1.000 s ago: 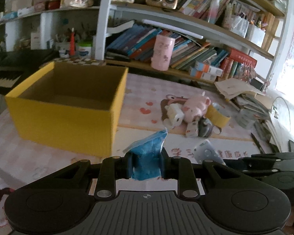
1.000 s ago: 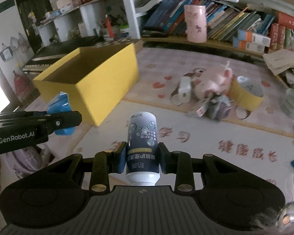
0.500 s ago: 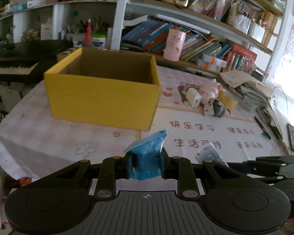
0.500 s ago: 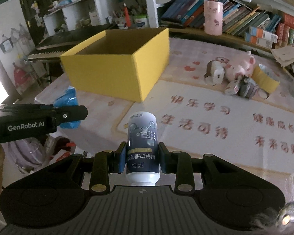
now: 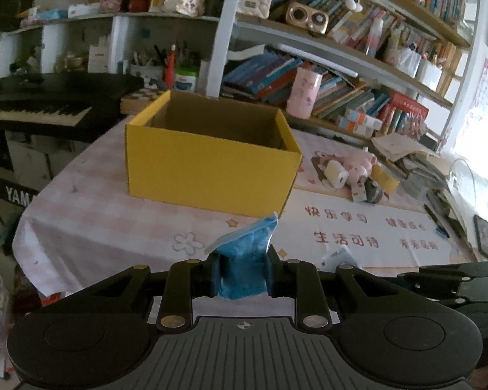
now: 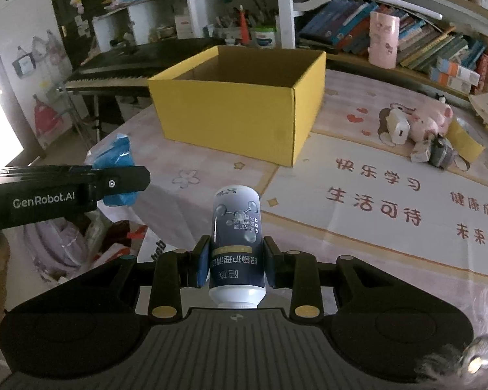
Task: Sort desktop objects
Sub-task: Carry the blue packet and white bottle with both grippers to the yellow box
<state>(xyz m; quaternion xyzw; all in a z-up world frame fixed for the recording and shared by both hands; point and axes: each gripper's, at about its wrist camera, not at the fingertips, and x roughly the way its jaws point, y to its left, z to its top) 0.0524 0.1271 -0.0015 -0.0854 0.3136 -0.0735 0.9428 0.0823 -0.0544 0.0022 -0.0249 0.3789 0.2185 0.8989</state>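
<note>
My left gripper is shut on a crumpled blue packet, held in the air near the table's front edge. It also shows at the left of the right wrist view, where the blue packet sticks up. My right gripper is shut on a dark blue bottle with white ends, held above the table's front part. An open yellow cardboard box stands ahead on the table, also seen in the right wrist view; what shows of its inside is bare.
A pink pig plush, a white charger, a yellow tape roll and small items lie right of the box. A pink cup and books fill the shelf behind. A keyboard piano stands left of the table.
Both grippers have pulled back from the box and toward the table's front edge. The box and the toys look farther off. Both still hold their objects.
</note>
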